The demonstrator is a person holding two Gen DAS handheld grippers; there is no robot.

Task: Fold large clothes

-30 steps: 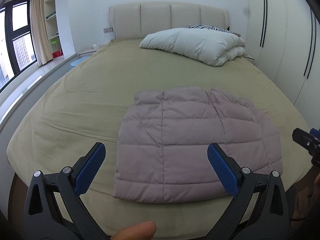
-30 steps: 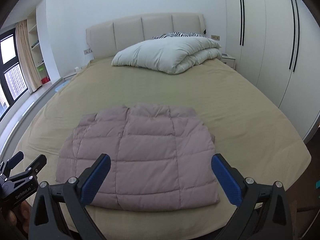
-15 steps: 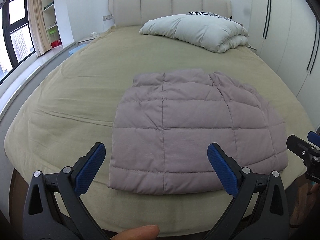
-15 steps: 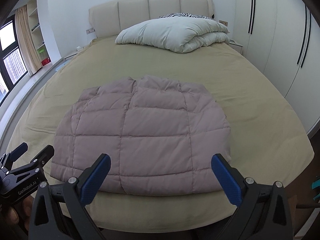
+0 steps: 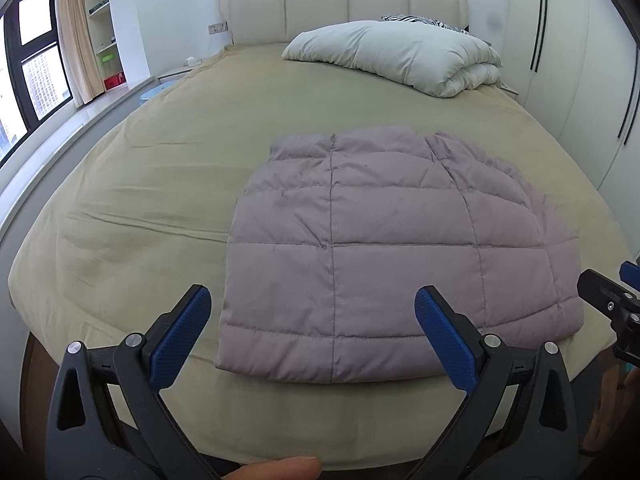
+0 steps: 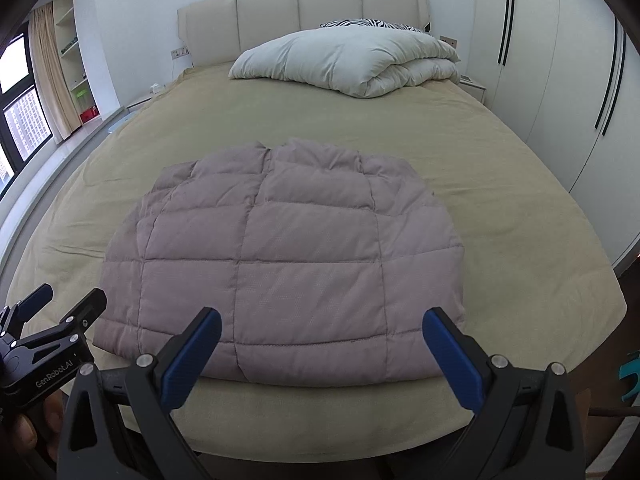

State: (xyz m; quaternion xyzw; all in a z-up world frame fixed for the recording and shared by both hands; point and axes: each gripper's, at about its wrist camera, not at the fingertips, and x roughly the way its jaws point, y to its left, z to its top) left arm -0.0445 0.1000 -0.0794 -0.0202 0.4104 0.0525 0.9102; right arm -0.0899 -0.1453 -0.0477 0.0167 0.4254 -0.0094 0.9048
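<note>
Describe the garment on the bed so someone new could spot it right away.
Start at the big bed with the tan cover. Near its foot end lies a folded puffer jacket. Unlike the white duvet by the headboard, it is dusty mauve, flat and quilted in squares.

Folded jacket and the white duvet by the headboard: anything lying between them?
Nothing. Both wrist views show only bare tan bedcover between the folded jacket and the white duvet.
</note>
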